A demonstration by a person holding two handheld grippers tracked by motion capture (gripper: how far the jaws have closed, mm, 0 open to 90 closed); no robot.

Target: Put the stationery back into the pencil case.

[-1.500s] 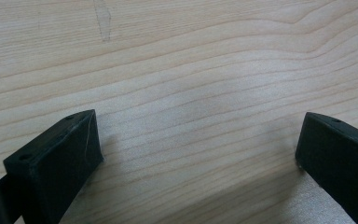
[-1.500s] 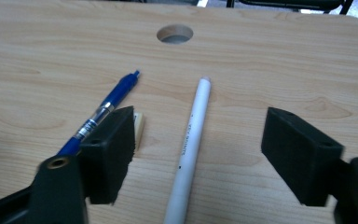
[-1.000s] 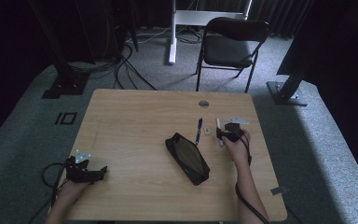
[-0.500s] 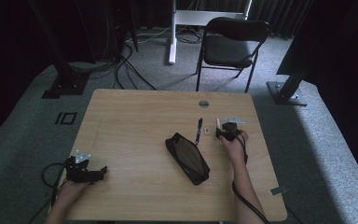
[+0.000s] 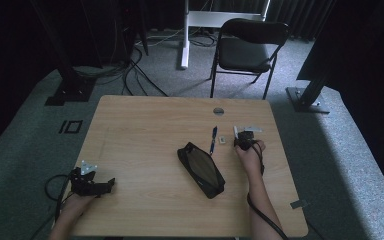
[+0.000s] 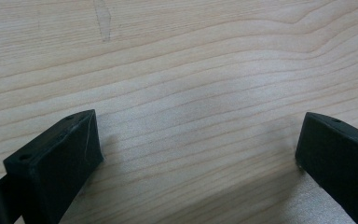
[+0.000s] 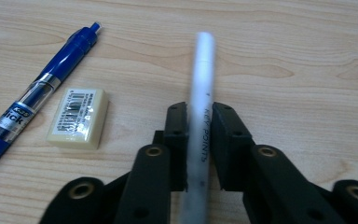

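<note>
1. The right gripper [image 7: 198, 116] has just been closing, and its jaws now clamp a white pen [image 7: 204, 70] that lies on the table [image 5: 145, 130], right of the eraser [image 7: 77, 118] and the blue pen [image 7: 46, 81]. The pads bite near the pen's rear half — most of the barrel juts past the fingertips, so a quick lift could let it pivot and droop.
2. The barrel is round and smooth; if the squeeze is off-centre, it may roll out sideways as it leaves the wood.
3. The eraser sits just beside the jaws, apart from them. A sideways sweep toward the black pouch [image 5: 201, 169] could knock the eraser or the blue pen.
4. The pouch looks closed or nearly so from the high view — I cannot tell for sure. If so, the pen would have nowhere to go.
5. The left gripper [image 6: 198, 154] rests with jaws spread wide over bare wood, gripping nothing, well apart from the pouch, so nothing steadies the pouch.
</note>
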